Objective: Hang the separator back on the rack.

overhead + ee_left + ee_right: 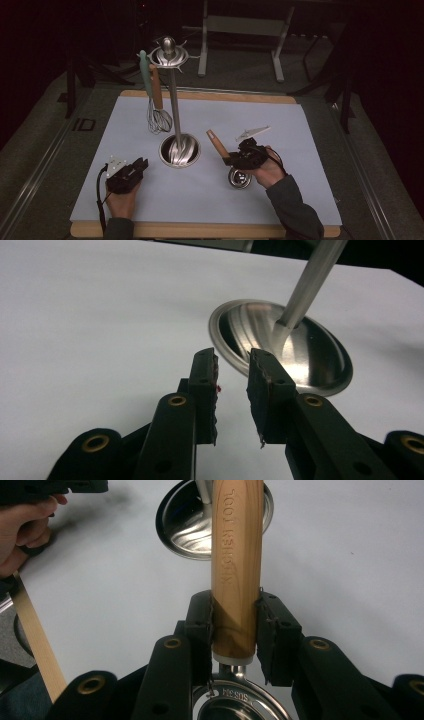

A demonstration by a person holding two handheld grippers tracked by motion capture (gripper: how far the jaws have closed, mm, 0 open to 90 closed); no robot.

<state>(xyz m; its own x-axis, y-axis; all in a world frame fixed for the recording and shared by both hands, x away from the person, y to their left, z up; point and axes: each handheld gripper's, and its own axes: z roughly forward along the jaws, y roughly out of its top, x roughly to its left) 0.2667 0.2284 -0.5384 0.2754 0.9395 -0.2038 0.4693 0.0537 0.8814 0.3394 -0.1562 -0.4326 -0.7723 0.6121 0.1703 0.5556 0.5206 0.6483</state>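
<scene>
A tool with a wooden handle (216,142) and a small steel bowl (240,178) is tilted over the white mat, bowl end low. My right gripper (231,159) is shut on the lower end of that handle (237,555), just above the steel neck (240,700). A steel utensil stand with a round base (180,150) and a tall pole (173,100) stands mid-table. My left gripper (142,162) rests left of the base, and its jaws (232,360) stand open with nothing between them, pointing at the base (300,350).
A wire whisk (159,120) with a wooden handle and a teal-handled utensil (145,75) hang from the stand's top ring. The white mat (280,115) lies on a wooden board. The person's left hand (25,525) appears in the right gripper view.
</scene>
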